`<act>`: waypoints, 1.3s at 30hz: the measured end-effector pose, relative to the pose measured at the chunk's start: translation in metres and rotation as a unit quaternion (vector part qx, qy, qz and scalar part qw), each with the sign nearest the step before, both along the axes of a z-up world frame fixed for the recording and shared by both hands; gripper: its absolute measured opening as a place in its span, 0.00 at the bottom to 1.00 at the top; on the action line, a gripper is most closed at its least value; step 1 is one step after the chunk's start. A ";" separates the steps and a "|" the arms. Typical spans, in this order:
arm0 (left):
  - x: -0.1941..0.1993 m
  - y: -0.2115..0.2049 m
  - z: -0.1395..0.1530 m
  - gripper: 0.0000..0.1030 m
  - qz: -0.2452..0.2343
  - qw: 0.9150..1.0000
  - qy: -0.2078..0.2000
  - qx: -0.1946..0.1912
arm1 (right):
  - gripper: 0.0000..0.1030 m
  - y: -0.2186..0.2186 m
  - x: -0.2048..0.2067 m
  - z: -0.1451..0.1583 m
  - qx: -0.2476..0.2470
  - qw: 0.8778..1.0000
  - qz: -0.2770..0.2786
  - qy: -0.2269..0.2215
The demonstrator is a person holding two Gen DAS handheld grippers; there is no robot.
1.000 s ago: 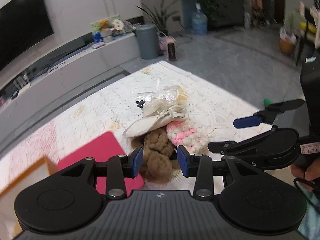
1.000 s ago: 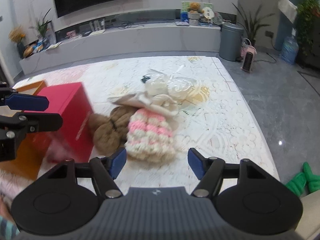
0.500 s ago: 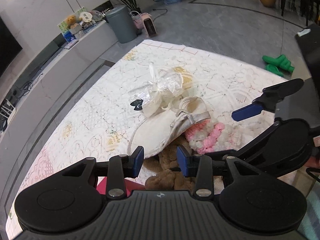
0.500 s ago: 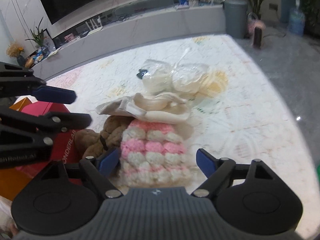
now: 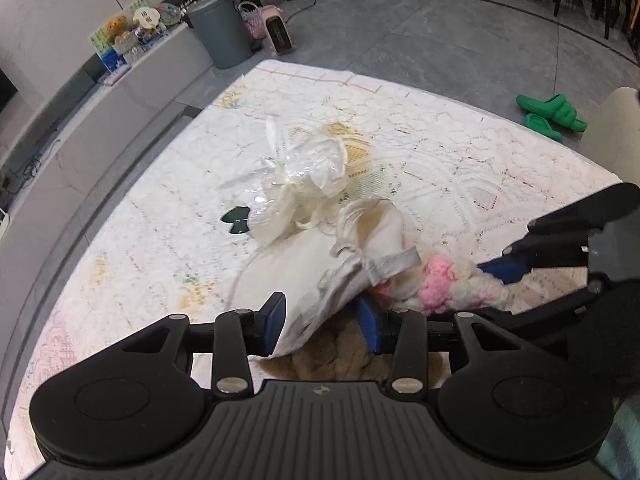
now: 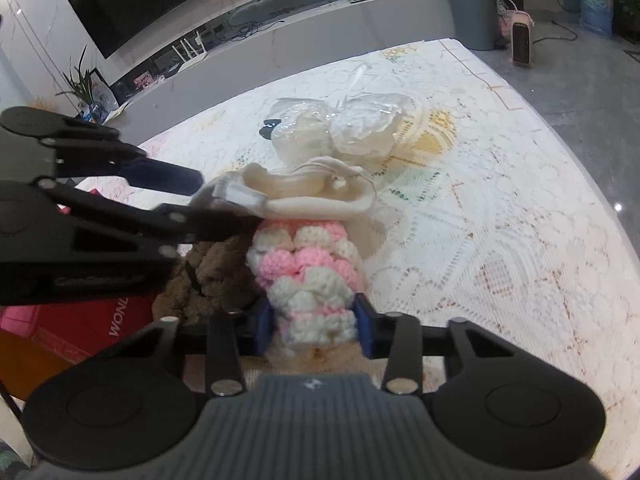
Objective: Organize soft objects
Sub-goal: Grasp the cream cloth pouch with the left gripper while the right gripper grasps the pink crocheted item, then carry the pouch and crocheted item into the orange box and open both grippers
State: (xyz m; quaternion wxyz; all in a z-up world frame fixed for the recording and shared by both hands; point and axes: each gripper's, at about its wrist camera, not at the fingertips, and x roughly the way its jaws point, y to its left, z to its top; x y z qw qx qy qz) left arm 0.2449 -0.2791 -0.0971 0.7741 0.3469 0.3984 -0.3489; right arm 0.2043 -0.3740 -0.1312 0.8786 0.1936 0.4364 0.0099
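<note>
On the lace-covered table (image 5: 460,160) lies a heap of soft things. My right gripper (image 6: 314,330) is closing; its blue pads press both sides of a pink and white knit piece (image 6: 308,264). In the left wrist view the same knit piece (image 5: 438,280) sits at the right gripper (image 5: 492,290). My left gripper (image 5: 322,322) is opening slightly, with the edge of a cream drawstring bag (image 5: 304,264) between its fingers but not pinched. A brown plush (image 5: 336,360) lies under that bag. The right wrist view shows the left gripper (image 6: 220,204) straddling the bag's (image 6: 312,188) hem.
Clear plastic bags of white items (image 5: 304,176) lie just beyond the heap. A red box (image 6: 92,324) stands at the near left beside the brown plush (image 6: 208,272). Off the table are green slippers (image 5: 552,114), a grey bin (image 5: 218,30) and a small heater (image 5: 278,34).
Both grippers came down and forward onto the heap. The right jaws opened wide, then closed onto the knit piece. The left fingers moved from the brown plush to the cream bag's edge.
</note>
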 end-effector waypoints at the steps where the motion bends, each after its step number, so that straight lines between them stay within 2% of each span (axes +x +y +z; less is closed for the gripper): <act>1: 0.000 -0.002 -0.002 0.46 0.006 1.000 -0.001 0.006 | 0.32 0.000 -0.001 0.000 0.001 1.000 0.000 -0.002; 3: -0.001 -0.002 -0.004 0.26 0.018 1.000 0.001 0.007 | 0.31 0.001 -0.002 0.000 -0.004 1.000 0.003 -0.007; 4: 0.000 -0.001 -0.004 0.24 0.023 1.000 0.007 -0.001 | 0.30 0.002 -0.003 0.000 -0.009 1.000 0.006 -0.010; 6: -0.001 0.001 -0.003 0.13 0.030 0.999 0.009 -0.011 | 0.29 0.006 -0.005 0.002 -0.022 1.000 0.011 -0.015; 8: -0.004 0.002 0.000 0.06 0.031 0.999 0.004 -0.016 | 0.29 0.009 -0.007 0.004 -0.033 0.999 0.014 -0.018; 15: -0.018 0.017 0.032 0.04 0.048 0.998 -0.026 -0.040 | 0.27 0.011 -0.015 0.012 -0.043 0.999 0.015 -0.024; 19: -0.031 0.029 0.055 0.04 0.045 0.997 -0.022 -0.052 | 0.27 0.013 -0.026 0.023 -0.038 0.999 0.011 -0.027; 22: -0.046 0.041 0.074 0.04 0.055 0.996 -0.038 -0.067 | 0.27 0.015 -0.037 0.036 -0.035 0.999 0.007 -0.033; 27: -0.077 0.067 0.113 0.04 0.071 0.989 -0.048 -0.119 | 0.27 0.020 -0.060 0.061 -0.056 0.997 -0.002 -0.051; 33: -0.114 0.099 0.150 0.04 0.086 0.985 -0.045 -0.142 | 0.27 0.031 -0.089 0.091 -0.064 0.995 -0.011 -0.075; 39: -0.146 0.136 0.171 0.04 0.100 0.980 -0.065 -0.157 | 0.27 0.054 -0.118 0.117 -0.063 0.993 -0.005 -0.098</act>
